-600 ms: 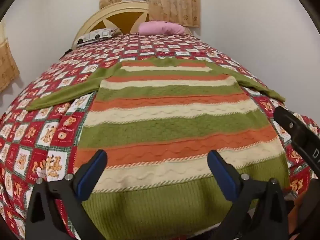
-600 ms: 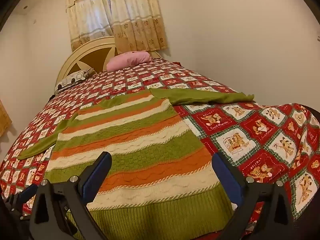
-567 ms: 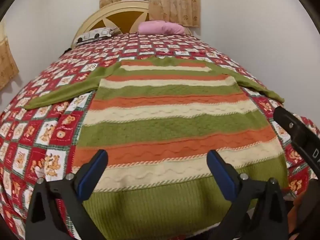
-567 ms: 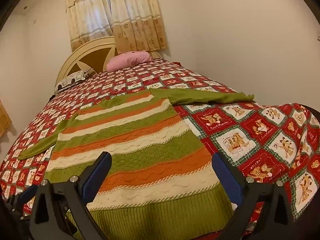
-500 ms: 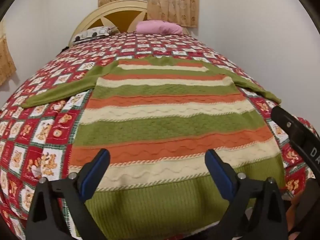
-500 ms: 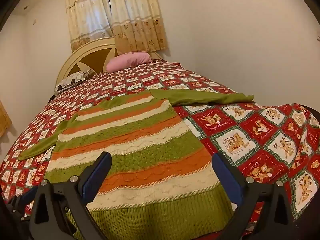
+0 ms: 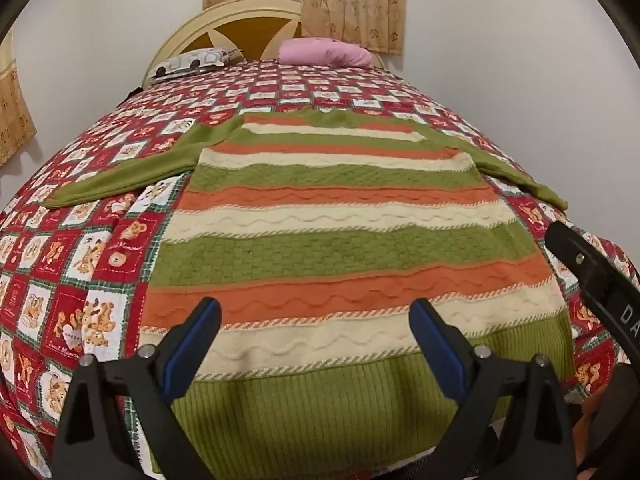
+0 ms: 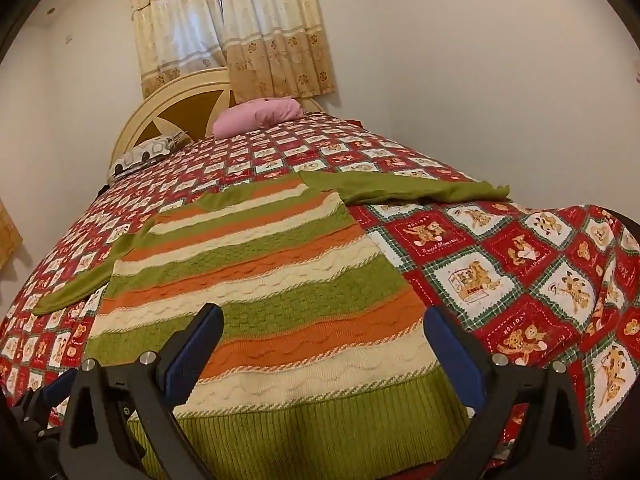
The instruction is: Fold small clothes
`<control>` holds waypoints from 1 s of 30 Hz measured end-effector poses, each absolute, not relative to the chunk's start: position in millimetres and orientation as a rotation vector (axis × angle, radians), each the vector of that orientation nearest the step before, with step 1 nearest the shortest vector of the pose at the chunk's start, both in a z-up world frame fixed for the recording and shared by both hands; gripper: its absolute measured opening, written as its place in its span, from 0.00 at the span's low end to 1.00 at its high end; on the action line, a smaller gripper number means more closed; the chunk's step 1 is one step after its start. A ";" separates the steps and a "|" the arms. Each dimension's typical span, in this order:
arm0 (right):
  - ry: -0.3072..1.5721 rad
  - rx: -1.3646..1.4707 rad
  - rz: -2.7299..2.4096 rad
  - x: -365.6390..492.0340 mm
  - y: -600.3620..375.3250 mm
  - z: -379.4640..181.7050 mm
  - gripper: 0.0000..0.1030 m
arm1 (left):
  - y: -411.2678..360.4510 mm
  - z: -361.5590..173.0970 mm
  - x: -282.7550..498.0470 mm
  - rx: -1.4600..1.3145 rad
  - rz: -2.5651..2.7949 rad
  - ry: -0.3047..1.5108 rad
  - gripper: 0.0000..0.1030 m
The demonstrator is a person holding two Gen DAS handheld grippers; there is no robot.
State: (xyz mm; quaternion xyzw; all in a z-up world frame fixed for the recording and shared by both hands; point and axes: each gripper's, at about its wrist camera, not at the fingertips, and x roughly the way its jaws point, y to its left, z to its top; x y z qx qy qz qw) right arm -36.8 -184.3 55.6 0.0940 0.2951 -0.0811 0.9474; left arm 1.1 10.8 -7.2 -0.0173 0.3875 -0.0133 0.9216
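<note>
A knitted sweater (image 7: 340, 240) with green, orange and cream stripes lies flat on the bed, both green sleeves spread out to the sides. It also shows in the right wrist view (image 8: 264, 292). My left gripper (image 7: 316, 320) is open and empty, hovering over the sweater's ribbed green hem. My right gripper (image 8: 324, 328) is open and empty over the hem's right part. The right gripper's black body (image 7: 592, 272) shows at the right edge of the left wrist view.
The bed has a red patchwork quilt (image 7: 80, 240) with teddy-bear squares. A pink pillow (image 7: 324, 53) and a patterned pillow (image 7: 192, 62) lie by the cream headboard (image 7: 240, 20). Curtains (image 8: 236, 32) hang behind. A white wall (image 8: 480, 80) runs along the bed's right side.
The left gripper has shifted slightly left, so the sweater sits a little more to the right in its view. The right gripper has barely moved. Both stay open.
</note>
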 end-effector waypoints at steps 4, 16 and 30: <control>0.602 0.193 -0.164 -37.6 -183.8 55.2 0.98 | 10.8 -6.2 0.0 -0.030 -0.026 0.793 0.94; 0.625 0.203 -0.162 -34.5 -189.0 53.0 0.98 | 12.7 -9.3 0.0 -0.025 -0.024 0.810 0.95; 0.633 0.208 -0.162 -32.6 -190.1 50.4 0.98 | 11.5 -9.8 0.4 -0.025 -0.021 0.810 0.95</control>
